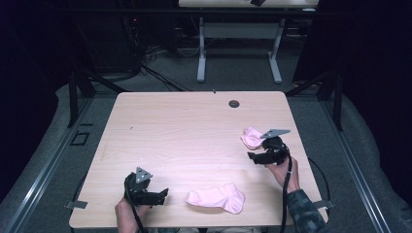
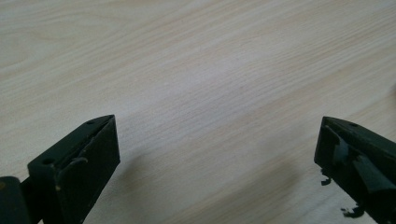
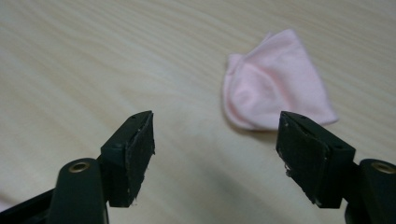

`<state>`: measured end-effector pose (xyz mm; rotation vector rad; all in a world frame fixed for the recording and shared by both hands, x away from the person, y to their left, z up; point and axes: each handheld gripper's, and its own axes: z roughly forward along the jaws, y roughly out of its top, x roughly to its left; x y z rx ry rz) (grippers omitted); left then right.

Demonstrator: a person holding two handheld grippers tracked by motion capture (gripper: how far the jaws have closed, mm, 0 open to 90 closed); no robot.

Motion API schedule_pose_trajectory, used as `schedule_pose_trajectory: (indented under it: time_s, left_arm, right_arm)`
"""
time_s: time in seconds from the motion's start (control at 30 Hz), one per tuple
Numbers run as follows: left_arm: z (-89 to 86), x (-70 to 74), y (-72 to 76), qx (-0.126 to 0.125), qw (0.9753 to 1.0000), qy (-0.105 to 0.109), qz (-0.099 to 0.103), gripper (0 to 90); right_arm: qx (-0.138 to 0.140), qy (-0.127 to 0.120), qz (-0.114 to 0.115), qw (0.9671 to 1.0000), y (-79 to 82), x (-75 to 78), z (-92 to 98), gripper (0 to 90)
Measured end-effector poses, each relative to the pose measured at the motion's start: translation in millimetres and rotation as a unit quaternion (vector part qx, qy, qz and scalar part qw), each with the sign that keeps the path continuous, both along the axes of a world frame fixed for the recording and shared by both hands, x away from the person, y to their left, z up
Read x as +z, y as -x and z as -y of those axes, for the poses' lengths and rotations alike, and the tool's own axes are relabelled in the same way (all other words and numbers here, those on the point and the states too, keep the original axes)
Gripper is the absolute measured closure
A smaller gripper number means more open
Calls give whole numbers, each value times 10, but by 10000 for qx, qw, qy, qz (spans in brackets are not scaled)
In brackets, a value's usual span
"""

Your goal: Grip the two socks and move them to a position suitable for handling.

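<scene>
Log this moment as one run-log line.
left gripper: open, empty | right gripper: open, beside far pink sock | near pink sock: flat, untouched | table

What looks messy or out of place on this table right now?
The two pink socks lie apart. One sock is spread flat near the front edge, beside the open left gripper. The other sock is folded or bunched near the right side, just ahead of the open right gripper. Nothing looks spilled or damaged.
</scene>
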<state>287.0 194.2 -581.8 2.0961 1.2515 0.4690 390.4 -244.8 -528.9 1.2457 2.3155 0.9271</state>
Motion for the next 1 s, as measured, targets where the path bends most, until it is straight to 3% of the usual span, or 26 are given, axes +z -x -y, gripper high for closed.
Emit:
schedule_pose_trajectory:
  time_s: [0.17, 0.33, 0.4, 0.47, 0.6, 0.7, 0.8, 0.93, 1.0]
  left_arm:
    - [17, -69, -4, -17, 10000, -52, 28, 3]
    - [14, -82, 1, -46, 9999, -61, 91, 2]
    - [9, -92, 9, -49, 9999, -49, 150, 2]
    - [9, -98, 19, -21, 9998, -24, 177, 2]
    - [8, -105, 15, -7, 9998, -14, 217, 2]
    - [8, -105, 15, -8, 9998, -15, 215, 1]
    - [9, -106, 15, -6, 9998, -13, 216, 2]
    - [8, -106, 15, -6, 9998, -14, 216, 1]
    - [8, -106, 13, -8, 9998, -13, 217, 1]
  right_arm:
    - [-157, 309, 16, 9994, -363, -52, -48, 329]
    - [-370, 595, 46, 9975, -600, -156, -80, 380]
    - [-421, 628, -149, 9970, -683, -230, -83, 400]
    - [-486, 660, -203, 9964, -715, -275, -82, 443]
    - [-471, 559, -359, 9967, -738, -336, -62, 544]
    - [-482, 530, -340, 9969, -730, -340, -41, 692]
    - [-497, 432, -274, 9975, -714, -352, -21, 781]
    - [-440, 37, -258, 9987, -671, -323, 30, 824]
    - [-332, -297, -290, 9986, -611, -248, 28, 828]
